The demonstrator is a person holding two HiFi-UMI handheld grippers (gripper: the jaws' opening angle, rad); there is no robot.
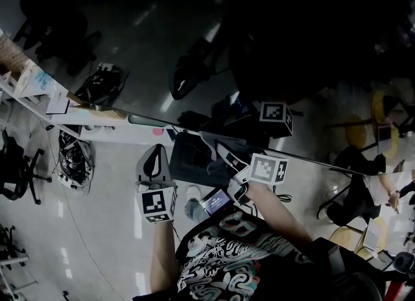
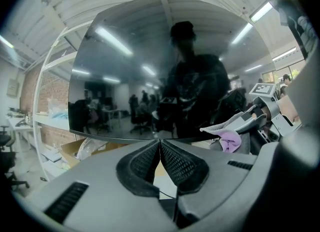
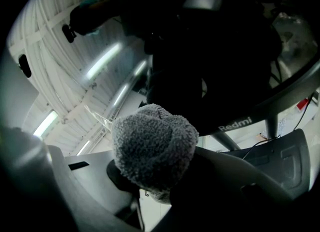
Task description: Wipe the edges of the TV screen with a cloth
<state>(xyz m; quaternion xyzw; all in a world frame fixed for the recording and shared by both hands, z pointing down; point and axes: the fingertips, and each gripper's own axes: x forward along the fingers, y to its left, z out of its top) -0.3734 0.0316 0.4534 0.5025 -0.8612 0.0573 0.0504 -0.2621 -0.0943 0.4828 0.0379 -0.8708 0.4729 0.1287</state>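
Note:
The TV screen [image 2: 150, 66] is a big dark glossy panel that mirrors the room and a person. In the right gripper view its lower bezel [image 3: 235, 122] carries a Redmi logo. My right gripper [image 3: 150, 166] is shut on a fluffy grey cloth [image 3: 152, 148], bunched just below that bezel. The left gripper view shows the same cloth [image 2: 231, 140], looking purple-grey, in the right gripper [image 2: 220, 128] near the screen's lower right edge. My left gripper [image 2: 160, 143] is shut with nothing in it, its pads touching, facing the screen's bottom edge. In the head view both grippers, left [image 1: 154, 161] and right [image 1: 224, 150], sit close to the TV [image 1: 272, 53].
A white metal rack [image 2: 50, 121] stands left of the TV, with a cardboard box [image 2: 75, 148] below it. On the floor are a black office chair [image 1: 16, 170] and a tangle of cables [image 1: 74, 157]. A seated person [image 1: 382, 189] is at the far right.

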